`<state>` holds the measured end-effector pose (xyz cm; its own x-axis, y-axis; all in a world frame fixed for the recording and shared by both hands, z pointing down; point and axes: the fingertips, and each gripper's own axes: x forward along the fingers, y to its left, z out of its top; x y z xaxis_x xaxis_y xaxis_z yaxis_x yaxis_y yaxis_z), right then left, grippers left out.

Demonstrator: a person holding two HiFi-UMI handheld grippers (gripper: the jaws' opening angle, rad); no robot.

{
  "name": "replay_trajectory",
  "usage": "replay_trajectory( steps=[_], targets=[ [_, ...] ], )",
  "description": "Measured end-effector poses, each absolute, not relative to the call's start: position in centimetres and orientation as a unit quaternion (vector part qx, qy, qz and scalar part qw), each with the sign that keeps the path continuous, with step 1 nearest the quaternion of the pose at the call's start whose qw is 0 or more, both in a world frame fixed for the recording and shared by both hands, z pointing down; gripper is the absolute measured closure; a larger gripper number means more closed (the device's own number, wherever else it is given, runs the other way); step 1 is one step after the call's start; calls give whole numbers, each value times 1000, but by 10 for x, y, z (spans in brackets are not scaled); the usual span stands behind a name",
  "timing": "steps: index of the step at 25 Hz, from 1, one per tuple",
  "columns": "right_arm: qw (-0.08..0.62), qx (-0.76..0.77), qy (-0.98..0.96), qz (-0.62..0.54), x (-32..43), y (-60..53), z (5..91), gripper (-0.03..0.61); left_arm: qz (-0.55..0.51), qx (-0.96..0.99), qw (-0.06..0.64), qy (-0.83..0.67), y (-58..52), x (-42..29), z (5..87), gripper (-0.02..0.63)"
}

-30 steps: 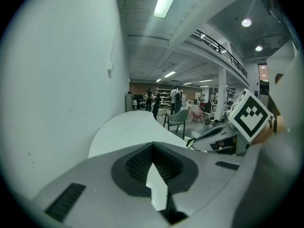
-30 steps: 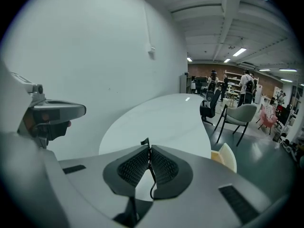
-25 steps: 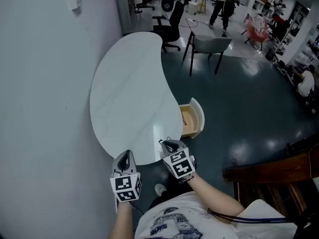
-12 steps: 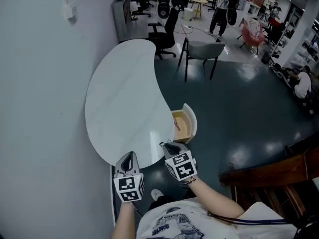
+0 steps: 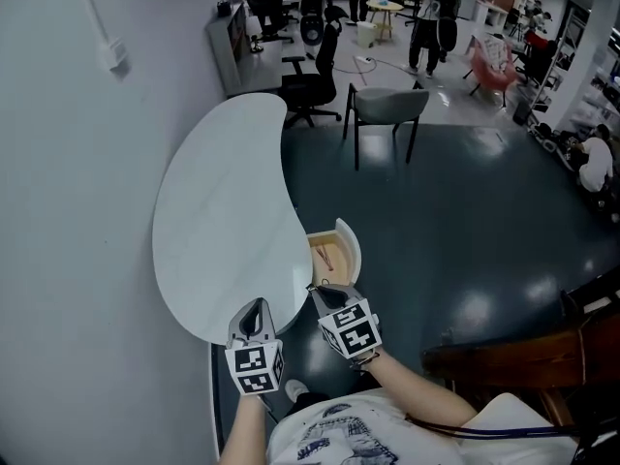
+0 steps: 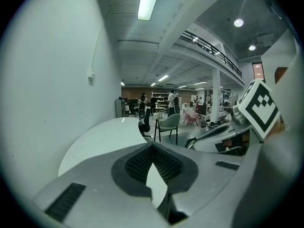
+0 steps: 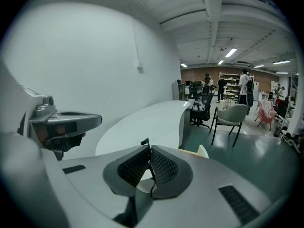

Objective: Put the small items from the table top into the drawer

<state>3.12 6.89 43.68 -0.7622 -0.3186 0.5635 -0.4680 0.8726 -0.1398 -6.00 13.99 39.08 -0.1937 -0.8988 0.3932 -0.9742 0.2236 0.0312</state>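
At the near end of the white table (image 5: 218, 211), you hold both grippers side by side, just off its rounded edge and over the dark floor (image 5: 436, 240). Your left gripper (image 5: 256, 306) points at the table's near tip. Its own view shows the jaws pressed together at their tips, with a sliver of the table top showing through the gap behind the pads. Your right gripper (image 5: 324, 292) sits just off the table's right edge, on the near side of the drawer (image 5: 353, 252). Its jaws are also closed, tip against tip.

The drawer stands pulled out from the table's right side. A thin reddish-brown item (image 5: 325, 257) lies inside on its pale bottom, too small to tell what it is. A grey chair (image 5: 386, 105) stands off the table's far right side, and a black office chair (image 5: 308, 66) stands at the table's far end. The table's left side runs along the wall (image 5: 68, 211).
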Motion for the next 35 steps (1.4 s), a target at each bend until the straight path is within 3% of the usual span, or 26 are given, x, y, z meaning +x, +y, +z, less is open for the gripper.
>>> replay_trajectory(
  steps=[18,35],
  targets=[
    [264,173,-940,130,147,-45,442,545,108,590,175,-781,21,60,404,594],
    [279,177,-929,165,128,-73,473,543,130,592,207,-768,-10,35,437,594]
  ],
)
